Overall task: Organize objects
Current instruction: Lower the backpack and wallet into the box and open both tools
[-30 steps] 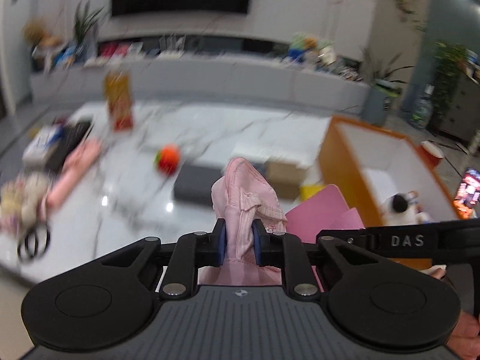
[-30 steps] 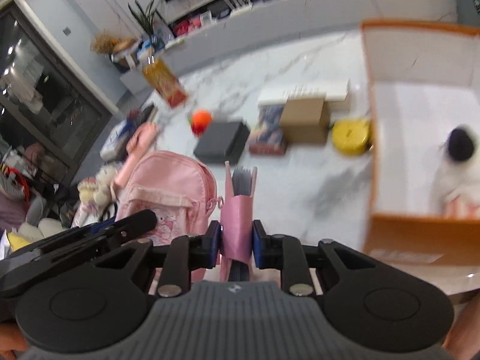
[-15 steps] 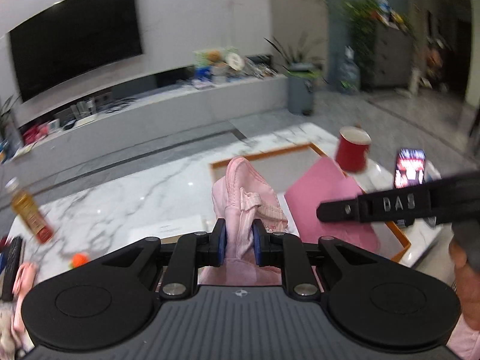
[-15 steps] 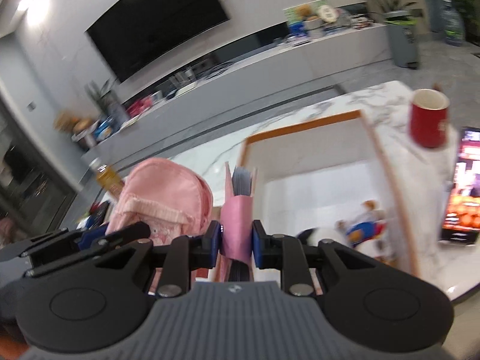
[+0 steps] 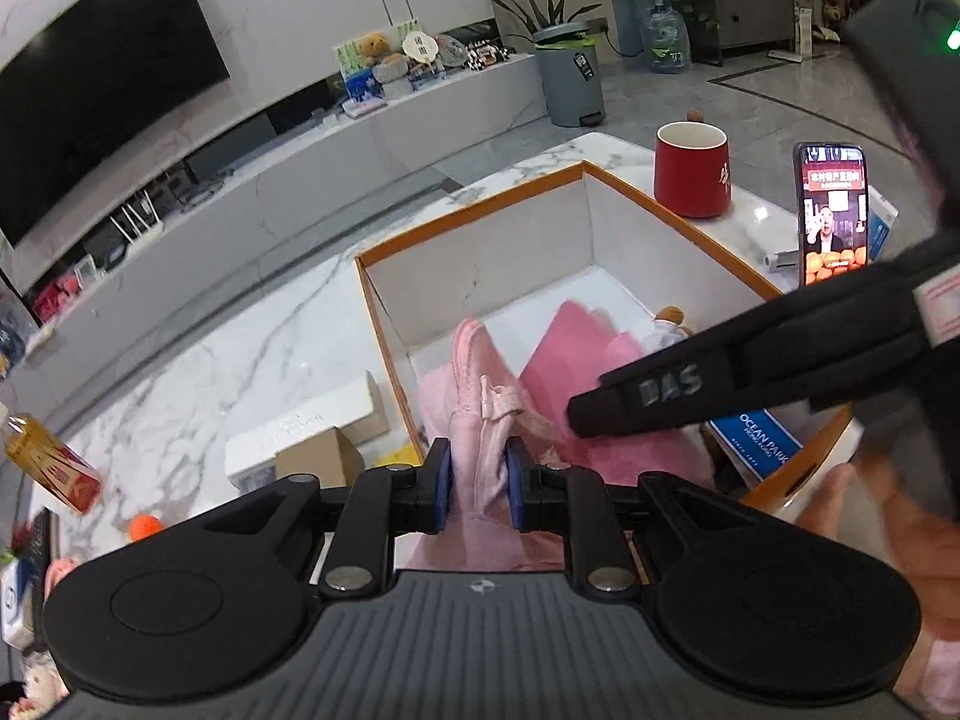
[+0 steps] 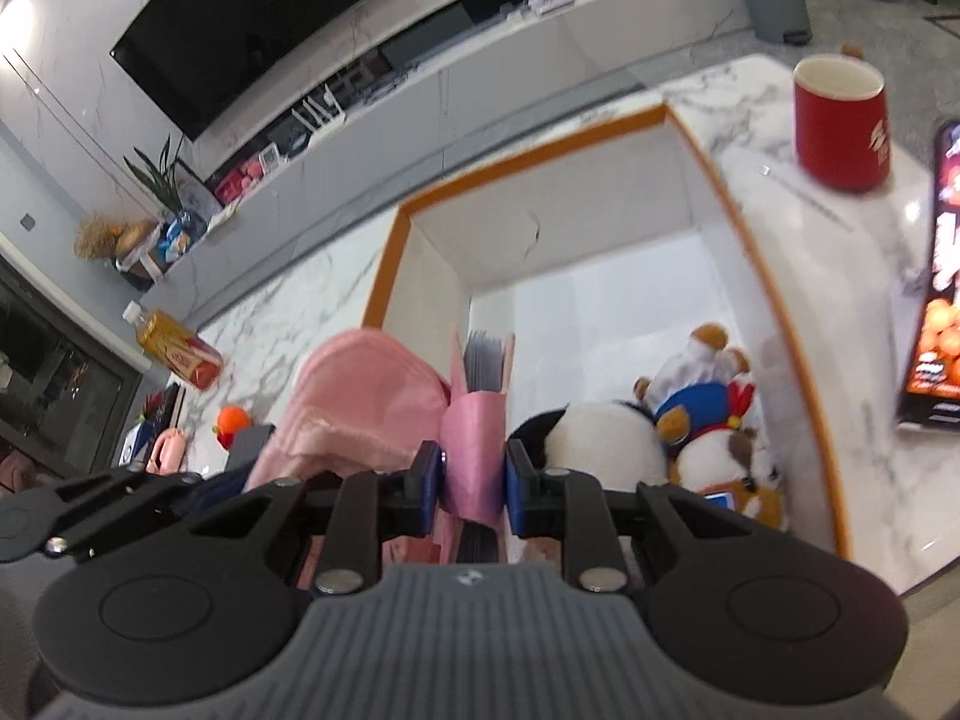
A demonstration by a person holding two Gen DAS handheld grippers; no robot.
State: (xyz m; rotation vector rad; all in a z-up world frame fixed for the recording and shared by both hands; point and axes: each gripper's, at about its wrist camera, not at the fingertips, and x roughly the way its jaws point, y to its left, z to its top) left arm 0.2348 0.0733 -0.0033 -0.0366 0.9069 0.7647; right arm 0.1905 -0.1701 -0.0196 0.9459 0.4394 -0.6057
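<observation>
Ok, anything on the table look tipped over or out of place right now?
Yes: the drink bottle lies tilted on the marble table left of the orange-rimmed box, not upright. The red mug stands upright.

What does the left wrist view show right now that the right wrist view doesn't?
Left wrist only: the left tool shut on the pink backpack, and a yellow item beside the cardboard box.
Right wrist only: the right tool shut on the pink folder, and the panda plush in full.
Both: the orange-rimmed box, red mug, phone.
</observation>
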